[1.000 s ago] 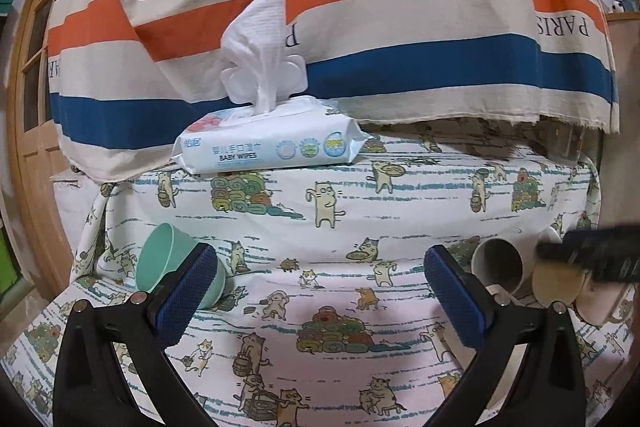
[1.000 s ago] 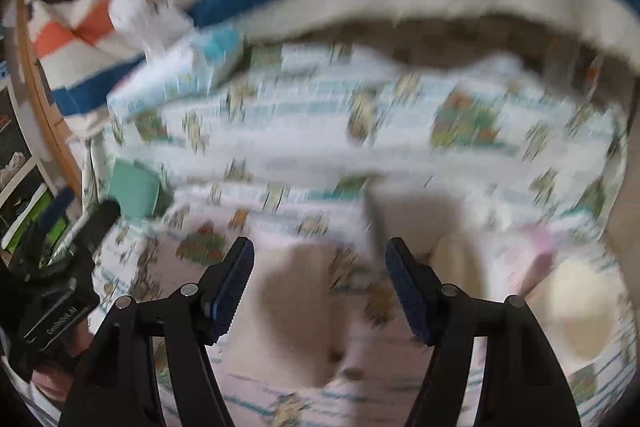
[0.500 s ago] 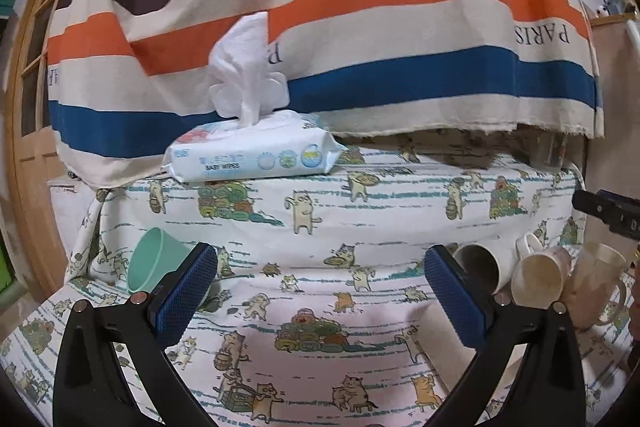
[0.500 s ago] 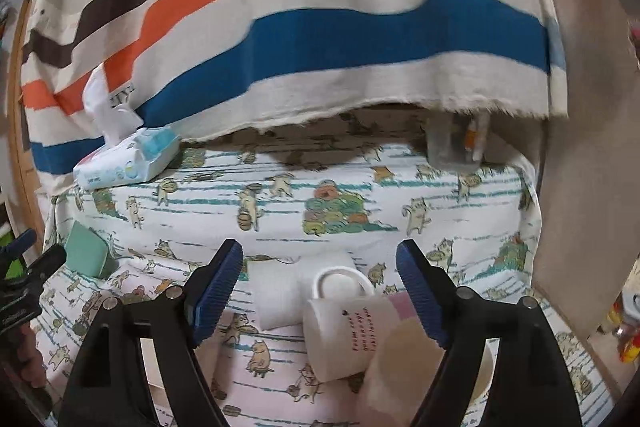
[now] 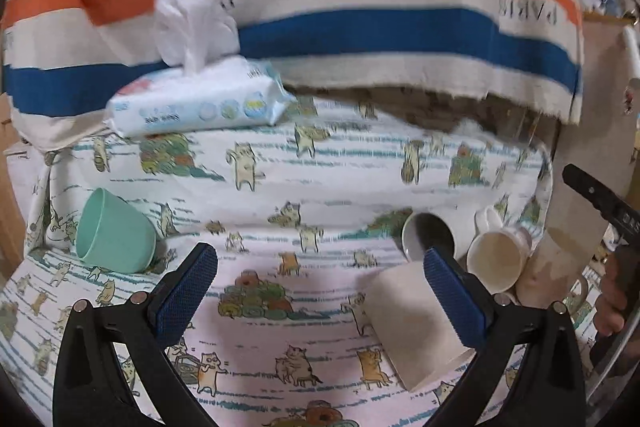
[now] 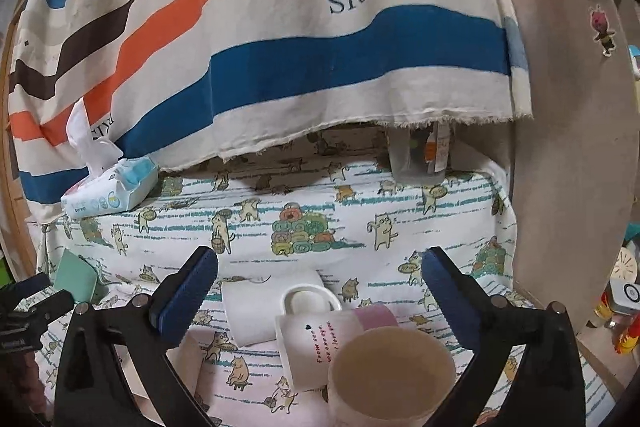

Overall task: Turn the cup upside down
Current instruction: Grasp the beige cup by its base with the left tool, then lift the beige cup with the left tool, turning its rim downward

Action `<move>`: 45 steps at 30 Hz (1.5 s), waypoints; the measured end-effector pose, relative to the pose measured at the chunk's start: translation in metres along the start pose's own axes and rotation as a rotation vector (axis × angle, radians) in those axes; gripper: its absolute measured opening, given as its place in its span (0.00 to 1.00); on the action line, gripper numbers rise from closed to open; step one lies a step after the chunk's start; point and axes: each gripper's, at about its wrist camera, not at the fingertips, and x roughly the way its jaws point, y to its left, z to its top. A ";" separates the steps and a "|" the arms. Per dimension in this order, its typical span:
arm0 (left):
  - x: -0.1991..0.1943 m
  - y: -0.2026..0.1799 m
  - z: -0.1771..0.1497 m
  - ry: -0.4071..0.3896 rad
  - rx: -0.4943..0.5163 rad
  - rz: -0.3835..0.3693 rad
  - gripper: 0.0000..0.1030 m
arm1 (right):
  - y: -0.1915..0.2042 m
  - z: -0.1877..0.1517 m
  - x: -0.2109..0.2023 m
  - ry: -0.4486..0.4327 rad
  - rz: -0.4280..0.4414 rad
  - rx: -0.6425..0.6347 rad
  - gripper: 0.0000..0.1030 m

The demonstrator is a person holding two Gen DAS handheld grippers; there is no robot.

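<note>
A mint green cup (image 5: pixel 114 233) lies on its side at the table's left; it also shows in the right wrist view (image 6: pixel 76 277). A paper cup (image 5: pixel 416 319) lies on its side near my left gripper's right finger. Two white mugs (image 5: pixel 496 259) (image 5: pixel 426 237) lie on their sides at the right. In the right wrist view these are a plain white mug (image 6: pixel 256 303), a mug with red lettering (image 6: pixel 316 339), and an upright beige cup (image 6: pixel 392 371) in front. My left gripper (image 5: pixel 320 283) is open and empty. My right gripper (image 6: pixel 320 287) is open and empty, above the mugs.
A baby wipes pack (image 5: pixel 200 103) sits at the back left on the cat-print tablecloth (image 5: pixel 320 167). A striped cloth (image 6: pixel 280 47) hangs behind. A clear container (image 6: pixel 418 163) stands at the back right. A tan panel (image 6: pixel 572 147) bounds the right side.
Both grippers moved closer to the table and lower. The paper cup has come into the left wrist view. The right gripper now sits nearer over the mugs.
</note>
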 end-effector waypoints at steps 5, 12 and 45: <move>0.023 -0.024 0.025 0.195 0.041 0.030 1.00 | 0.004 -0.006 0.003 -0.016 -0.042 -0.020 1.00; 0.066 -0.035 0.039 0.464 -0.097 -0.028 1.00 | 0.017 -0.015 0.004 -0.064 -0.105 -0.100 1.00; 0.089 -0.062 0.042 0.602 0.009 -0.040 0.65 | 0.007 -0.019 0.017 0.014 -0.142 -0.049 1.00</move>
